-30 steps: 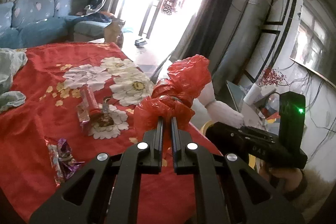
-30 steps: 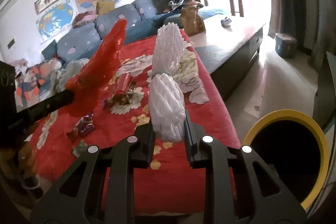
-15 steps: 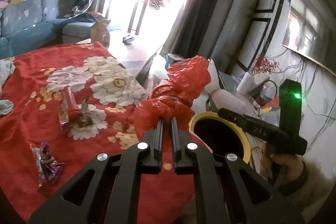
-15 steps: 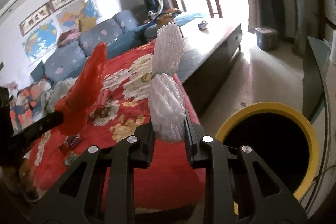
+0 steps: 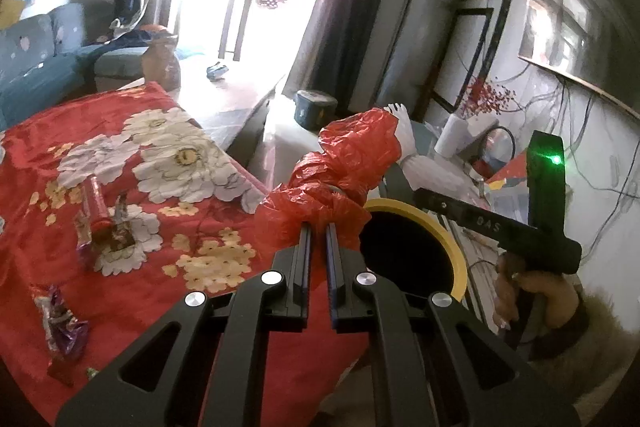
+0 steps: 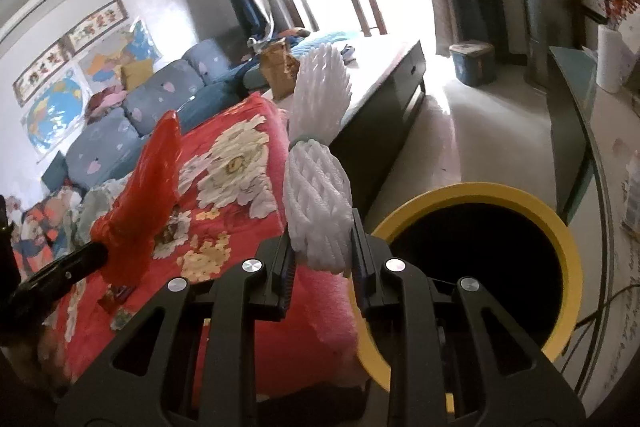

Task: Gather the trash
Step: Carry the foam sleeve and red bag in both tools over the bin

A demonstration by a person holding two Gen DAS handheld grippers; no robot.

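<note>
My left gripper (image 5: 318,227) is shut on a crumpled red plastic bag (image 5: 340,179), held over the table's right edge beside the yellow-rimmed black bin (image 5: 452,243). My right gripper (image 6: 322,223) is shut on a white foam fruit net (image 6: 318,163), held just left of the bin's rim (image 6: 520,195). The red bag also shows in the right wrist view (image 6: 148,195). The foam net and right gripper body show in the left wrist view (image 5: 424,167). Candy wrappers (image 5: 104,223) and a purple wrapper (image 5: 60,323) lie on the red floral tablecloth (image 5: 48,267).
A blue sofa (image 6: 132,115) stands behind the table. A low dark platform (image 6: 388,83) runs toward the bright balcony door. A small teal bucket (image 6: 474,63) sits on the floor. A glass side table (image 6: 592,131) with a paper roll stands right of the bin.
Both grippers have swung right, away from the table middle and toward the bin. The bin's mouth now sits much closer to both held items.
</note>
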